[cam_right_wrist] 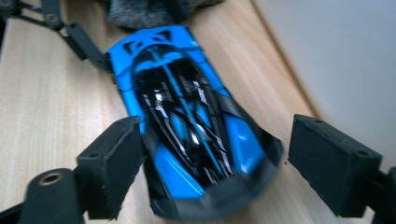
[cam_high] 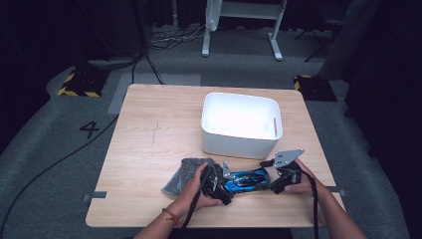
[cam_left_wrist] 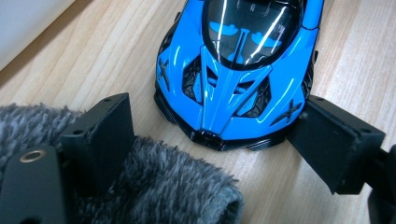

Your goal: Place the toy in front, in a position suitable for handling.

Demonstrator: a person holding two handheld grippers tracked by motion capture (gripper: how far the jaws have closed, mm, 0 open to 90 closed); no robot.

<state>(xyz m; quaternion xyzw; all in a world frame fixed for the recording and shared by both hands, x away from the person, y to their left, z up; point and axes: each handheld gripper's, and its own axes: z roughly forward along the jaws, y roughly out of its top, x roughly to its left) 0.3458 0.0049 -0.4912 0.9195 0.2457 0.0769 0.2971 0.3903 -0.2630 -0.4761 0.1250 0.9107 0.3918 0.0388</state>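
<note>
A blue and black toy car [cam_high: 246, 180] lies on the wooden table [cam_high: 159, 129] near its front edge, between my two grippers. My left gripper [cam_high: 219, 185] is at the car's nose [cam_left_wrist: 219, 126], open, its jaws straddling the nose without pressing; one jaw rests over a grey fluffy cloth [cam_left_wrist: 163, 186]. My right gripper [cam_high: 274, 185] is at the other end of the car [cam_right_wrist: 187, 121], open, with wide jaws on either side of the tail and a gap on the right side. A hand holds each gripper.
A white plastic bin [cam_high: 241, 122] stands just behind the car, its wall close by in the right gripper view [cam_right_wrist: 336, 60]. The grey cloth [cam_high: 186, 175] lies left of the left gripper. Cables trail from both grippers toward the front edge.
</note>
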